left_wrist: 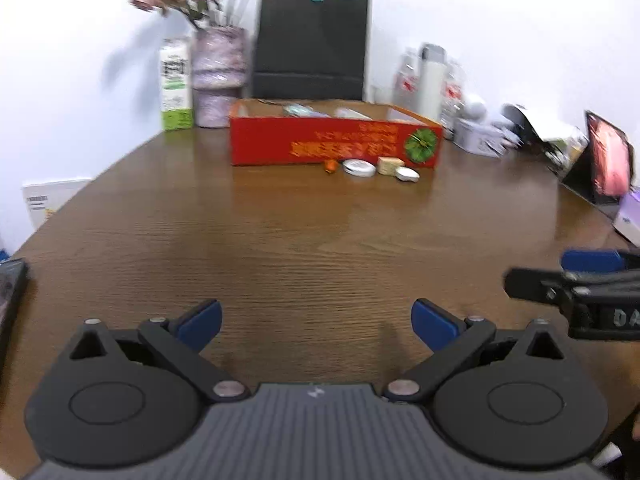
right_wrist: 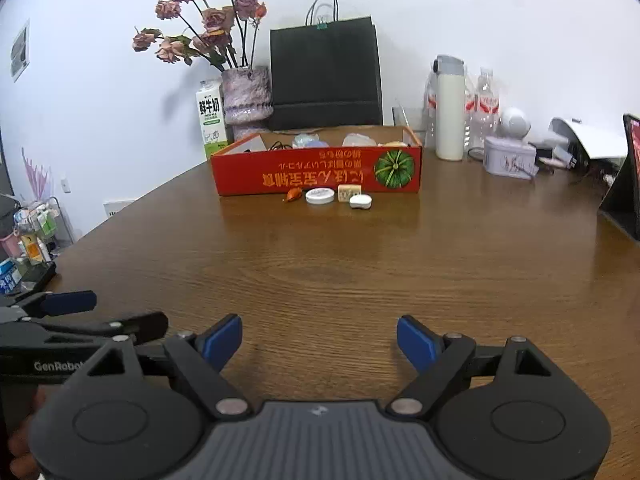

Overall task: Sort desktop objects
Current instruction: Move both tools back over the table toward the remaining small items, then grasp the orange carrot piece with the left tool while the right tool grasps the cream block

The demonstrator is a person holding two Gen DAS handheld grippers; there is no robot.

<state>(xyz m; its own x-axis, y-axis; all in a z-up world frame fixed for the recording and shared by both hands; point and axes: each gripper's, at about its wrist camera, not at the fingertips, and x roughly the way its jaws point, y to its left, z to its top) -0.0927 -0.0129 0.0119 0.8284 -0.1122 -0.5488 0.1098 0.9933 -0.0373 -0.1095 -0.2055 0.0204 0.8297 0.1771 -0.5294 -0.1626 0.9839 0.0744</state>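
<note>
- Right wrist view showed the right gripper [right_wrist: 320,344] low over the wooden table [right_wrist: 360,272], its blue-padded jaws spread wide with nothing between them.
- Left wrist view showed the left gripper [left_wrist: 316,324] likewise spread wide and empty above the same table, with the right gripper's fingers reaching in at the right edge of that picture.
- A red cardboard box [right_wrist: 316,172] stood well ahead of both grippers, towards the far side of the table, open at the top with several pale things inside that were too small to tell apart.
- Four small items lay in a row on the table just in front of the box: a small orange object [right_wrist: 292,195], a round white tin [right_wrist: 320,196], a small tan block [right_wrist: 349,193] and a white oval case [right_wrist: 360,201], all well apart from the grippers.
- Behind the box stood a black paper bag [right_wrist: 325,72], a vase of dried roses [right_wrist: 246,94] and a milk carton [right_wrist: 211,118].
- To the right of the box were a white bottle [right_wrist: 449,112] and a lilac tin [right_wrist: 509,158].
</note>
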